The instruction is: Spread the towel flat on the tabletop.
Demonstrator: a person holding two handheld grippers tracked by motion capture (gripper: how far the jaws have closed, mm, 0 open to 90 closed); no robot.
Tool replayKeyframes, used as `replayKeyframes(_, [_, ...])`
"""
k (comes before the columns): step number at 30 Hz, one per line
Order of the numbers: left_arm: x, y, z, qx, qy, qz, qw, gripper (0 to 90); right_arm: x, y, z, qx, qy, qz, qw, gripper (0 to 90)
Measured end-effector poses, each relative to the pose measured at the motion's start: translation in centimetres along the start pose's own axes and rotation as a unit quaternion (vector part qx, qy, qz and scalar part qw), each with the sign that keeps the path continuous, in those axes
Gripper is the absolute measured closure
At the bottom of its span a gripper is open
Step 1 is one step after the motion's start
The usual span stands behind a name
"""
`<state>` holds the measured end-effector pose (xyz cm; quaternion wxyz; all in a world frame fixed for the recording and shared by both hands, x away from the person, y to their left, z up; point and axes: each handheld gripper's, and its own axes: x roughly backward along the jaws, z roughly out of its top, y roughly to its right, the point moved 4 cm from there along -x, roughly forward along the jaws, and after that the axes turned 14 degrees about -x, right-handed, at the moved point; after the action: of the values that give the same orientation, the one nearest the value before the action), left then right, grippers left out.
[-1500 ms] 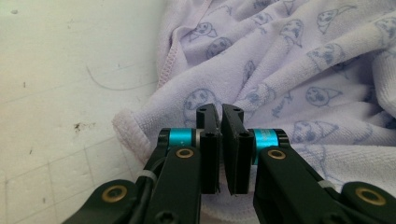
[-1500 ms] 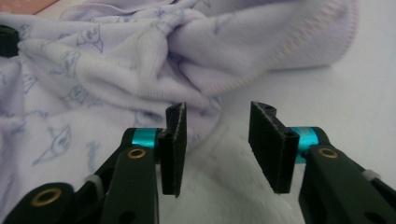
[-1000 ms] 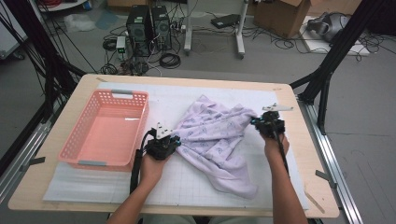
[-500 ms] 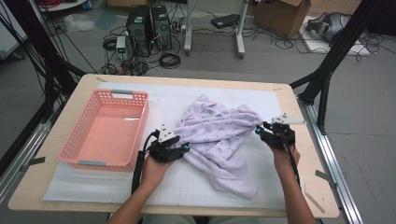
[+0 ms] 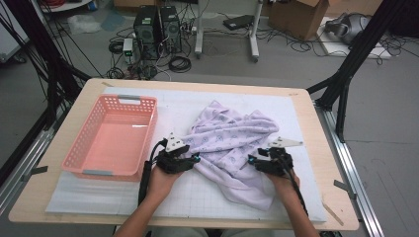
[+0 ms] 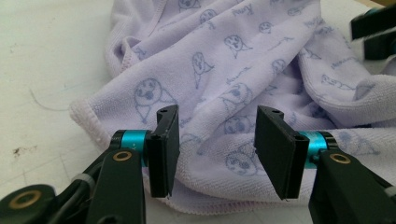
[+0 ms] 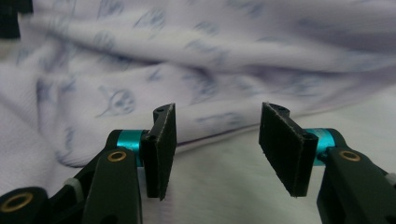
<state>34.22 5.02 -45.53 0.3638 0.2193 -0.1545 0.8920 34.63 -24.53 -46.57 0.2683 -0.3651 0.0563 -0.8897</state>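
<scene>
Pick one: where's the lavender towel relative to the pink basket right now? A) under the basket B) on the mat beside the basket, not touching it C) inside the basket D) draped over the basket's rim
B: in the high view the lavender towel lies crumpled on the white mat to the right of the pink basket, with bare mat between them.

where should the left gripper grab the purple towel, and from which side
Probably the hemmed edge of the purple towel that bulges toward the left gripper, coming in low and level from the basket side. Its jaws, just opened, already stand apart around that rounded fold, which lies clear on the white mat.
</scene>
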Motion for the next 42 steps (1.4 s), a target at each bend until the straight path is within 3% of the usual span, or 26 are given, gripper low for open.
replayKeyframes(2, [0.0,0.0,0.0,0.002,0.001,0.0,1.0,50.2,-1.3,-1.1,-0.6,0.017,-0.031,-0.003,0.9994,44.0])
replayKeyframes(3, [0.0,-0.1,-0.1,0.002,-0.001,0.001,1.0,50.1,-1.5,-1.5,-0.7,0.034,-0.023,-0.021,0.9989,45.7])
replayKeyframes(4, [0.0,-0.1,-0.2,0.003,-0.002,0.0,1.0,50.1,-1.6,-1.7,-0.7,0.042,-0.022,-0.027,0.9985,50.2])
replayKeyframes(7, [0.0,-0.1,-0.2,0.004,-0.004,0.004,1.0,50.1,-1.5,-1.9,-0.7,0.053,-0.027,-0.007,0.9982,81.5])
replayKeyframes(10, [0.1,-0.2,-0.2,0.005,-0.002,0.007,1.0,50.3,-1.4,-1.8,-0.5,0.068,-0.032,-0.002,0.9972,86.1])
replayKeyframes(13, [0.0,-0.1,-0.2,0.006,-0.002,0.007,1.0,50.4,-0.6,0.1,0.2,0.05,-0.014,-0.028,0.9983,86.2])
replayKeyframes(14, [0.0,-0.1,-0.2,0.002,-0.005,0.006,1.0,50.9,0.1,1.4,0.6,0.038,-0.002,-0.051,0.9979,86.4])
replayKeyframes(15, [0.0,0.0,-0.2,0.004,-0.003,0.006,1.0,51.2,0.7,2.5,0.9,0.034,0.008,-0.08,0.9962,86.3])
replayKeyframes(17, [0.0,0.0,-0.1,0.001,-0.002,0.004,1.0,51.2,2.1,4.5,1.2,0.018,0.029,-0.108,0.9935,86.3])
replayKeyframes(19, [-0.1,0.2,-0.1,0.002,-0.001,0.002,1.0,51.0,3.9,6.7,1.5,-0.009,0.06,-0.141,0.9881,86.3])
replayKeyframes(22, [-0.3,0.7,0.0,-0.002,-0.004,-0.006,1.0,50.5,5.3,8.6,1.3,-0.055,0.082,-0.157,0.9827,79.3])
replayKeyframes(25, [-0.5,1.4,0.2,-0.008,-0.004,-0.02,0.9998,49.4,6.0,9.2,1.2,-0.09,0.099,-0.147,0.9801,69.5])
replayKeyframes(27, [-0.7,2.2,0.5,-0.017,-0.002,-0.036,0.9992,48.9,6.7,9.1,1.4,-0.097,0.113,-0.132,0.98,67.4])
replayKeyframes(30, [-1.4,3.6,1.1,-0.045,0.002,-0.059,0.9972,46.2,7.5,8.6,1.7,-0.093,0.126,-0.116,0.9808,66.1])
replayKeyframes(33, [-2.2,4.2,1.8,-0.053,-0.001,-0.065,0.9965,45.7,7.8,8.2,1.6,-0.089,0.128,-0.104,0.9822,65.0])
replayKeyframes(37, [-3.5,5.8,2.2,-0.075,-0.026,-0.089,0.9928,48.3,8.2,7.6,1.4,-0.094,0.127,-0.086,0.9837,60.4])
replayKeyframes(40, [-4.5,6.9,2.2,-0.095,-0.038,-0.1,0.9897,44.8,9.0,6.9,0.6,-0.073,0.107,-0.082,0.9882,54.8])
replayKeyframes(42, [-5.1,7.4,2.2,-0.1,-0.042,-0.101,0.9889,43.6,9.4,6.8,-0.3,-0.062,0.091,-0.088,0.99,53.5])
